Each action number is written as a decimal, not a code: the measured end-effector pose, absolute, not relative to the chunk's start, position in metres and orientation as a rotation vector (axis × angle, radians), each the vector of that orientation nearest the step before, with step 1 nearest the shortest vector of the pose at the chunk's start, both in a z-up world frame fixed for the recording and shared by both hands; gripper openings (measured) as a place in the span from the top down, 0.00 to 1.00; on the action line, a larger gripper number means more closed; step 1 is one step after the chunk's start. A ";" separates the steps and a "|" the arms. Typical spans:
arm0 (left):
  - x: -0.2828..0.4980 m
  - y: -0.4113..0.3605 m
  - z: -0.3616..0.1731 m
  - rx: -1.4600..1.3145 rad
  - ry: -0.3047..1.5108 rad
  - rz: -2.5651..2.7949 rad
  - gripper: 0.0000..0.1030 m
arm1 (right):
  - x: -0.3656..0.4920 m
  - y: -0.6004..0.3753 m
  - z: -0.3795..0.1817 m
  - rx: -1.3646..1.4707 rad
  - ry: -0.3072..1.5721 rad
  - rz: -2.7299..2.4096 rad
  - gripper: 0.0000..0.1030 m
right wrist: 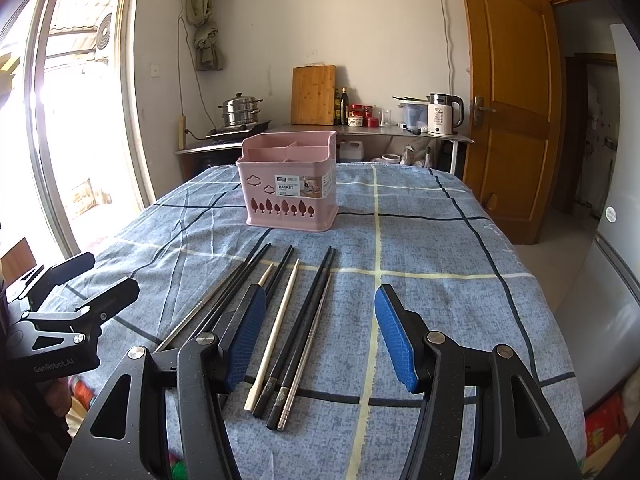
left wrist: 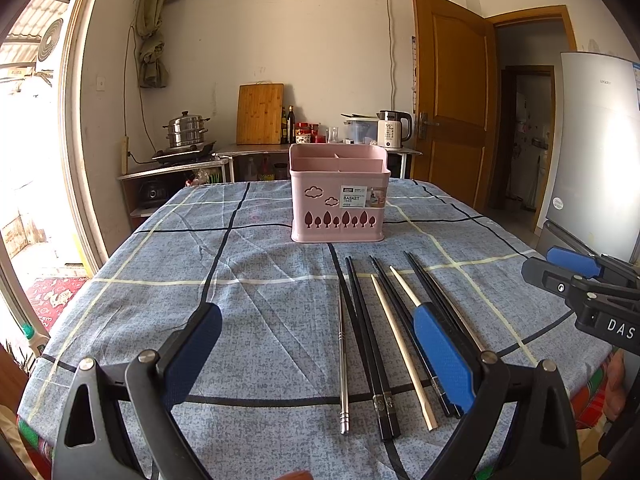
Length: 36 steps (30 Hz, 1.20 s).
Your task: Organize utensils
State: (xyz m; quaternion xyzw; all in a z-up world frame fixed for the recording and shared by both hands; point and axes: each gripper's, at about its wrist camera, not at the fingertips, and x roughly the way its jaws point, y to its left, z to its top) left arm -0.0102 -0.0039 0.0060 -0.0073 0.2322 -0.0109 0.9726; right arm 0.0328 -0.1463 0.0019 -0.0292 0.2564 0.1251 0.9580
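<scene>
A pink divided utensil basket (left wrist: 339,196) stands upright at the middle of the table; it also shows in the right wrist view (right wrist: 291,190). Several chopsticks lie side by side in front of it: black ones (left wrist: 366,344), wooden ones (left wrist: 402,350) and steel ones (left wrist: 343,364). They show in the right wrist view too (right wrist: 298,328). My left gripper (left wrist: 318,354) is open and empty, low over the chopsticks' near ends. My right gripper (right wrist: 320,338) is open and empty, with the chopsticks between and left of its fingers. Each gripper shows at the edge of the other's view.
The table wears a blue checked cloth (left wrist: 240,264). A counter behind holds a steamer pot (left wrist: 187,130), a cutting board (left wrist: 259,114), bottles and a kettle (left wrist: 394,129). A wooden door (left wrist: 450,100) and a fridge (left wrist: 598,148) are at the right.
</scene>
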 end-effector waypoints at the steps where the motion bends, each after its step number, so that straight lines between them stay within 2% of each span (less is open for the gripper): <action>1: -0.010 -0.004 0.006 -0.015 0.468 -0.021 0.04 | 0.033 -0.146 0.002 -0.059 0.521 0.254 0.44; 20: 0.004 0.002 0.003 -0.011 0.502 -0.009 0.04 | 0.043 -0.145 -0.003 -0.052 0.546 0.263 0.44; 29: 0.046 0.012 -0.011 -0.001 0.602 -0.008 0.05 | 0.071 -0.142 -0.010 -0.061 0.605 0.283 0.44; 31: 0.055 0.015 -0.014 0.005 0.623 -0.008 0.11 | 0.080 -0.142 -0.014 -0.055 0.631 0.285 0.44; 36: 0.081 0.018 -0.028 0.012 0.729 -0.044 0.11 | 0.101 -0.142 -0.024 -0.047 0.690 0.277 0.44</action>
